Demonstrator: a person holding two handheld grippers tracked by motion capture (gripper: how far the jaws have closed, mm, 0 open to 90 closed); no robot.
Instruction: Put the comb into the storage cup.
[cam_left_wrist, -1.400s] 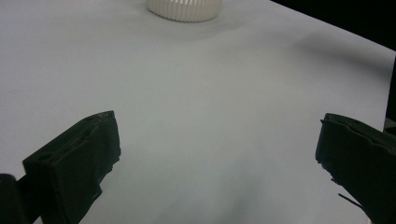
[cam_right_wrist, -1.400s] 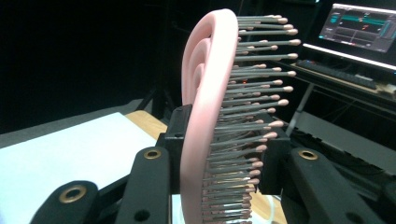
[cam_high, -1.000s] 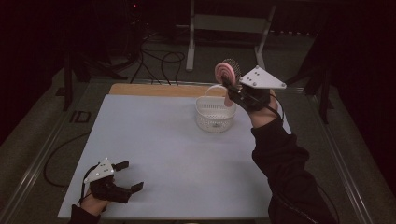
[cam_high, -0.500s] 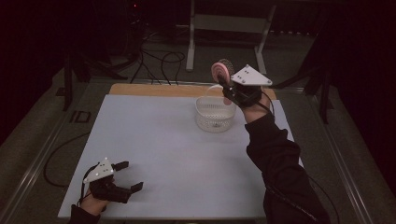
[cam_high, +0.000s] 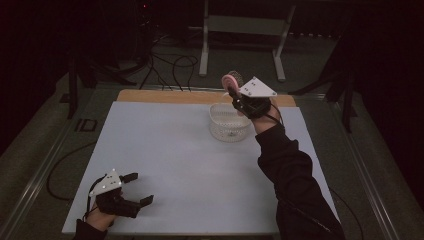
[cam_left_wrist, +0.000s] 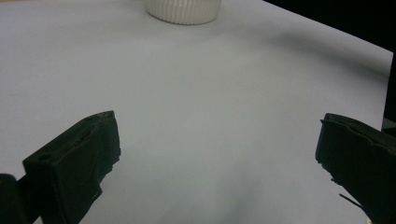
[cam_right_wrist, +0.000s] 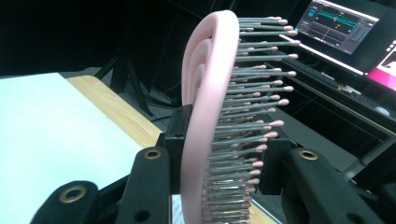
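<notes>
While right gripper (cam_high: 239, 97) clamps pink hairbrush (cam_high: 230, 82) above basket (cam_high: 229, 121) at 1 o'clock, bristles may snag rim; left gripper (cam_high: 136, 189) gapes empty, 7 o'clock.

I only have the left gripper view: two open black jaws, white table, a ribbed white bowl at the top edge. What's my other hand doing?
Observer: The right gripper is shut on a pink hairbrush, held just above the far rim of the ribbed white bowl.
Operator: Which way do the bristles face?
Observer: In the right gripper view they point sideways, toward a lit monitor off the table.
Operator: Anything inside the bowl?
Observer: From the high view it looks empty, apart from a small dark speck that is too small to identify.
</notes>
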